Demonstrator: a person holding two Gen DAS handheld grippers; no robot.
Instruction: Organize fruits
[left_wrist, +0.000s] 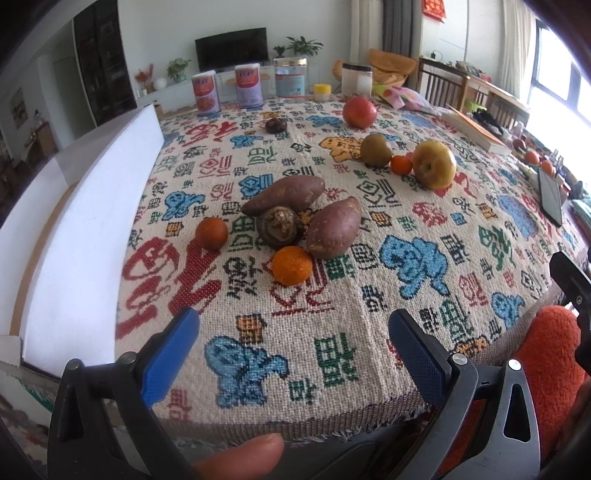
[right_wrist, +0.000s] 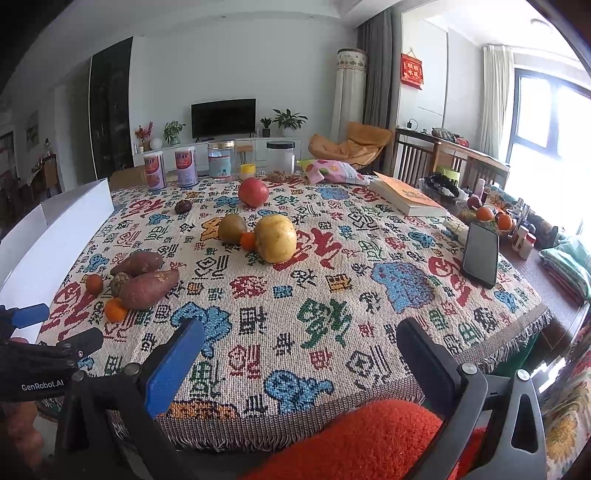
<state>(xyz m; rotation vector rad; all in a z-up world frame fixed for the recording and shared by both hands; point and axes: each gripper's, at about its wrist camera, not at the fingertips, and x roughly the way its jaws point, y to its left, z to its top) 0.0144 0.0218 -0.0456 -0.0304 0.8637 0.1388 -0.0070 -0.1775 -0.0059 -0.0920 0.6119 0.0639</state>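
On the patterned tablecloth (left_wrist: 332, 332), two sweet potatoes (left_wrist: 284, 194) (left_wrist: 334, 229), a brown taro (left_wrist: 280, 223) and two small oranges (left_wrist: 291, 266) (left_wrist: 211, 232) lie in a cluster. Farther back are a yellow pear (left_wrist: 434, 164), a green-brown kiwi (left_wrist: 375, 149), a tiny orange (left_wrist: 401, 164), a red apple (left_wrist: 359, 112) and a dark passion fruit (left_wrist: 275, 125). My left gripper (left_wrist: 293, 328) is open and empty near the front edge. My right gripper (right_wrist: 301, 339) is open and empty; the pear (right_wrist: 276, 238) and the sweet potato cluster (right_wrist: 147, 288) lie ahead of it.
A white box (left_wrist: 74, 221) stands along the table's left side. Cans and jars (left_wrist: 247, 86) line the back edge. A book (right_wrist: 406, 195), a phone (right_wrist: 480, 254) and a snack bag (right_wrist: 332, 170) lie on the right. An orange fuzzy sleeve (right_wrist: 351, 439) is at the front.
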